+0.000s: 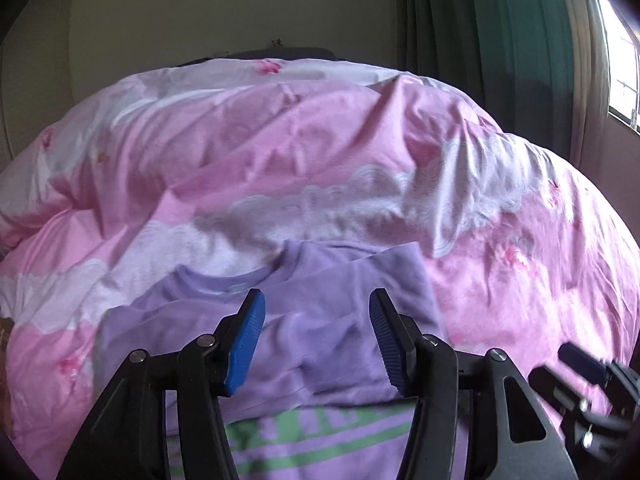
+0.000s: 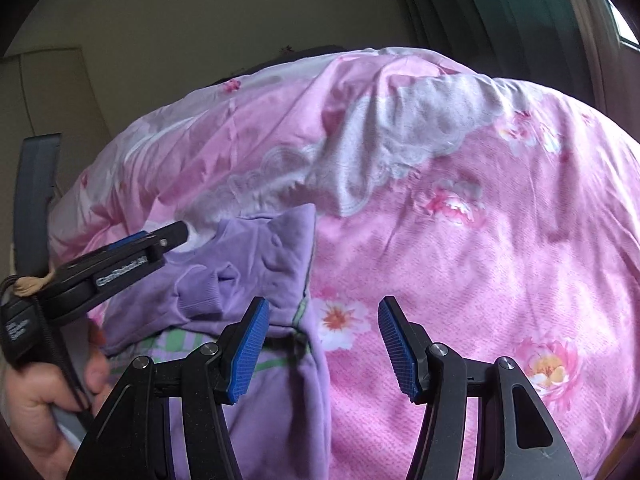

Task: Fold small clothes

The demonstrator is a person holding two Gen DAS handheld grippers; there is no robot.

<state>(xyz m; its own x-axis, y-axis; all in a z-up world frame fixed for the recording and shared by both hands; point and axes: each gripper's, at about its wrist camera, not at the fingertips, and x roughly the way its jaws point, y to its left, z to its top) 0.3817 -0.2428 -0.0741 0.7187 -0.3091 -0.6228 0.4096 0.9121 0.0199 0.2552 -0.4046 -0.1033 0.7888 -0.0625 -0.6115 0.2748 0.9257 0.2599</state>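
A small lilac top (image 1: 280,320) with green stripes low on its front lies on the pink bed cover, its sleeves folded in over the body. My left gripper (image 1: 316,340) is open and empty just above the top's middle. My right gripper (image 2: 324,344) is open and empty over the top's right edge (image 2: 308,280); its left finger is over the cloth and its right finger is over the cover. The left gripper also shows in the right wrist view (image 2: 160,240), above the top's left side. The top (image 2: 256,264) has a ribbed cuff showing.
A rumpled pink floral duvet (image 1: 320,160) covers the bed, also in the right wrist view (image 2: 480,220). Green curtains (image 1: 500,40) and a window (image 1: 624,64) are at the far right. A plain wall (image 1: 200,12) stands behind the bed. A hand (image 2: 44,412) holds the left gripper's handle.
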